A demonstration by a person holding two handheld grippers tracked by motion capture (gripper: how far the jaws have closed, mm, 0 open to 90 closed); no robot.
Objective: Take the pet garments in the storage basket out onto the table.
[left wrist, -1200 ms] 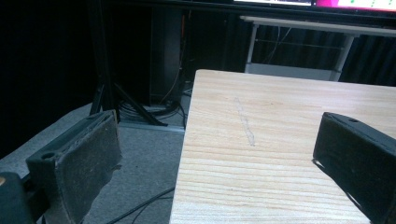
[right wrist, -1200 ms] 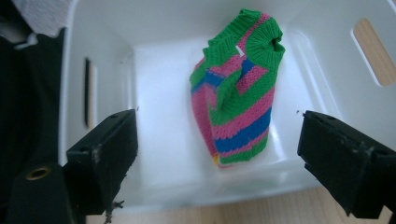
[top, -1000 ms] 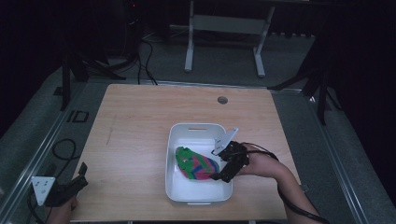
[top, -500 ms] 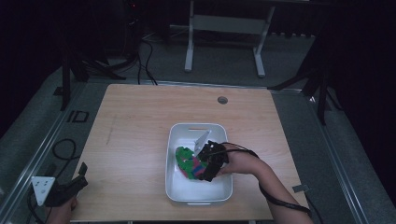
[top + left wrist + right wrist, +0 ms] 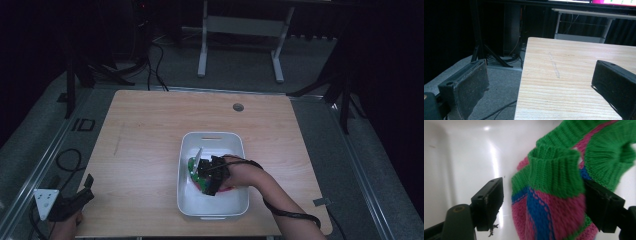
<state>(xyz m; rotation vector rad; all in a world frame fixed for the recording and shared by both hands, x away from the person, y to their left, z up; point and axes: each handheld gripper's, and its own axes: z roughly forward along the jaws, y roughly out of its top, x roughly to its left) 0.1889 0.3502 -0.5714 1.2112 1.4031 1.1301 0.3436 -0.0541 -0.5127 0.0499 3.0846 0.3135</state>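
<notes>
a light wooden table (image 5: 150, 130) stands on grey floor (image 5: 320, 90) in a dark room; a metal stand (image 5: 240, 30) and cables (image 5: 155, 60) lie behind.

Both grippers are black. The left gripper (image 5: 82, 187) carries a pale grey three-cornered plate (image 5: 45, 202) with small green marks, and its flat pads (image 5: 471, 86) are dusty and scuffed, each jaw with a screw hole near the tip. The right gripper (image 5: 200, 171) has squared jaws with two screw holes on top, a round brass-coloured fitting at one base, and a thin black cable (image 5: 287, 214) looped round the bare forearm. No sleeves show.
</notes>
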